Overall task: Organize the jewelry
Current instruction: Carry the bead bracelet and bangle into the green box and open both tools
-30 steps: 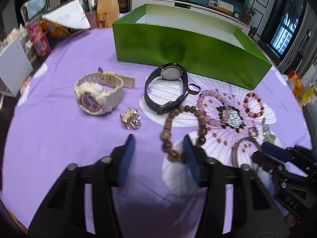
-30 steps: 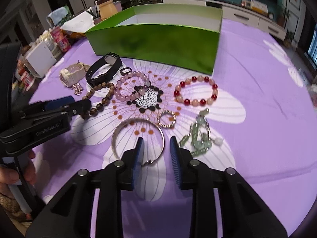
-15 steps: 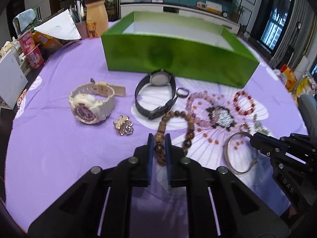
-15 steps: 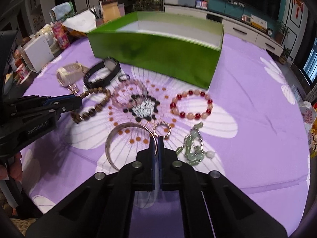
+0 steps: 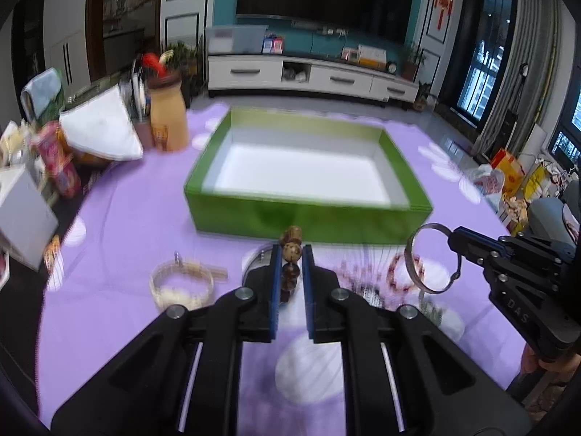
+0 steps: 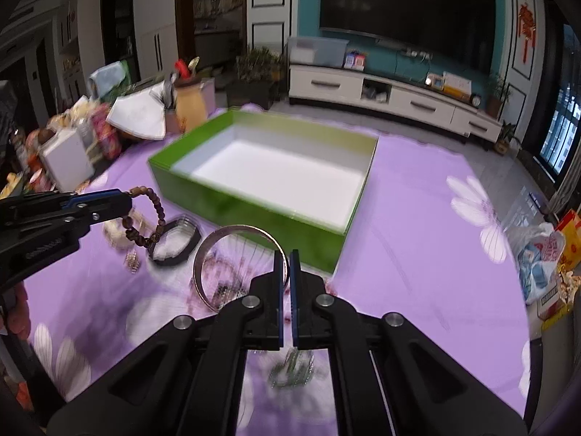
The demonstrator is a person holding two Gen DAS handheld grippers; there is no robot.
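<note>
My left gripper (image 5: 290, 254) is shut on the brown wooden bead bracelet (image 5: 292, 250), held above the purple table; the bracelet hangs from it in the right wrist view (image 6: 145, 218). My right gripper (image 6: 287, 258) is shut on the silver bangle (image 6: 232, 265), also lifted; the bangle shows in the left wrist view (image 5: 430, 259). The green box (image 5: 308, 214) with a white empty inside stands just beyond both grippers (image 6: 254, 203).
On the cloth below lie a cream watch (image 5: 181, 285), a black watch (image 6: 174, 243), a red bead bracelet (image 5: 399, 272), a green bead piece (image 6: 290, 367) and other small jewelry. Bottles, packets and a white box (image 5: 21, 218) crowd the left edge.
Both grippers shut on their pieces, then rose and tilted up toward the box. The bead bracelet and the bangle left the table.
</note>
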